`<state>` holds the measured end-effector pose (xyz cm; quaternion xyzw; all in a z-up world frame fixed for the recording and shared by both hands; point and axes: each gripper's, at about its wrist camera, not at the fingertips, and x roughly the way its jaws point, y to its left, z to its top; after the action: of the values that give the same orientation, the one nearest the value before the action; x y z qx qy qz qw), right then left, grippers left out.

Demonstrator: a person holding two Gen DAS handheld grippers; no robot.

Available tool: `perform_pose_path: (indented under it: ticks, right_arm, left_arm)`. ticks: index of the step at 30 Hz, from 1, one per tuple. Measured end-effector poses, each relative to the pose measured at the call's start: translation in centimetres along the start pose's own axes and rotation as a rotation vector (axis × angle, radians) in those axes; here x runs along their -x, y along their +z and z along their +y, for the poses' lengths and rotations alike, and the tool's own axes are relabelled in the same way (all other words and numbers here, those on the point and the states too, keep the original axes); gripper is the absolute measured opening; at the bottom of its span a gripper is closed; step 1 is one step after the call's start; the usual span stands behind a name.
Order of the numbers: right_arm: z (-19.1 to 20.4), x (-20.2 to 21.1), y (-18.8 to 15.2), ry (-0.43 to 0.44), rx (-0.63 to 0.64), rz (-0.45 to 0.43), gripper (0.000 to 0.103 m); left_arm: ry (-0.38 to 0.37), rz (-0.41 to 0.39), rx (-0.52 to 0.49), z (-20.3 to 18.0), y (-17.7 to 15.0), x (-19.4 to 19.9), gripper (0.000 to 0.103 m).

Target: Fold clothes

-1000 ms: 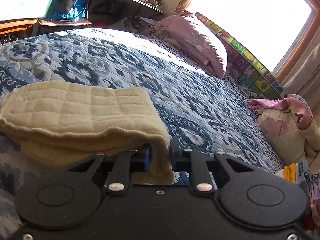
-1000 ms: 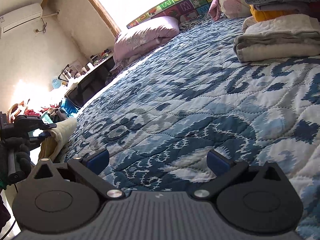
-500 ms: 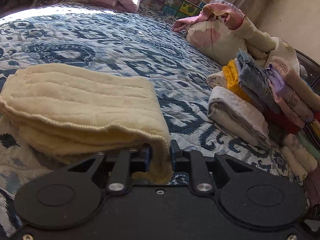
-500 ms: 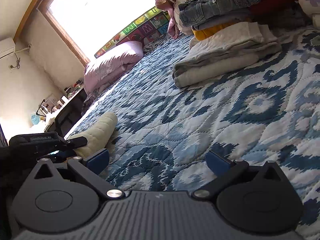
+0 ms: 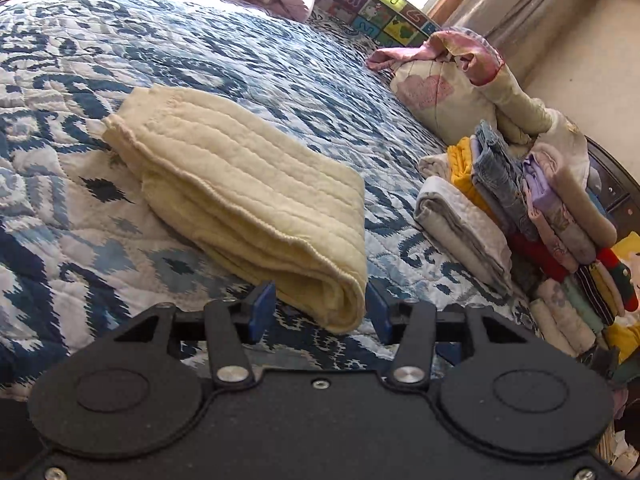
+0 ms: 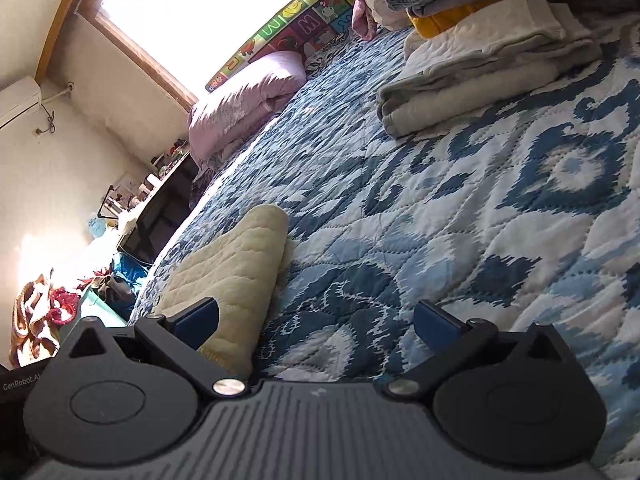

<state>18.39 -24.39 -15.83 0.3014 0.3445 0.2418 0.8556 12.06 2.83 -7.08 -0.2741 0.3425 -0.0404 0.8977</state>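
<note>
Open quilt point(image 5: 280, 64) ran clear between the folded cream garment point(image 5: 248, 184) and the stacked clothes point(image 5: 532, 200) crowding the bed's right edge; the pink pillow point(image 6: 244, 100) blocked the head end, seemingly.

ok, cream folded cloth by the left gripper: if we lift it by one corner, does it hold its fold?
Probably not: the cream cloth is soft quilted fabric in loose layers, so it would likely droop open. It looks thick, so probably bulky rather than slippery on the bedspread.

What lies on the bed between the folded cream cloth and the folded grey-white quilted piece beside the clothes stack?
Only bare blue-patterned quilt separates the cream cloth from the grey-white piece; both wrist views show it.
</note>
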Motion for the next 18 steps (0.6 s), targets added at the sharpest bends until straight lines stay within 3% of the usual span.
perform_pose_path:
  ticks: [5, 10, 15, 18]
  right_arm:
    - [0.4, 1.3, 0.9, -0.006, -0.016, 0.001, 0.103]
    - [0.3, 1.1, 0.7, -0.022, -0.012, 0.000, 0.103]
    - [0.2, 0.9, 0.5, -0.038, 0.004, 0.001, 0.103]
    - [0.3, 0.7, 0.6, -0.043, 0.020, 0.005, 0.103]
  left_arm:
    - [0.050, -0.094, 0.145, 5.0, 2.5, 0.4, 0.048]
    - [0.020, -0.117, 0.278, 8.5, 4.4, -1.7, 0.048]
    - [0.031, -0.151, 0.307, 9.4, 6.0, -3.2, 0.048]
    - [0.050, -0.154, 0.281, 9.0, 6.7, -3.7, 0.035]
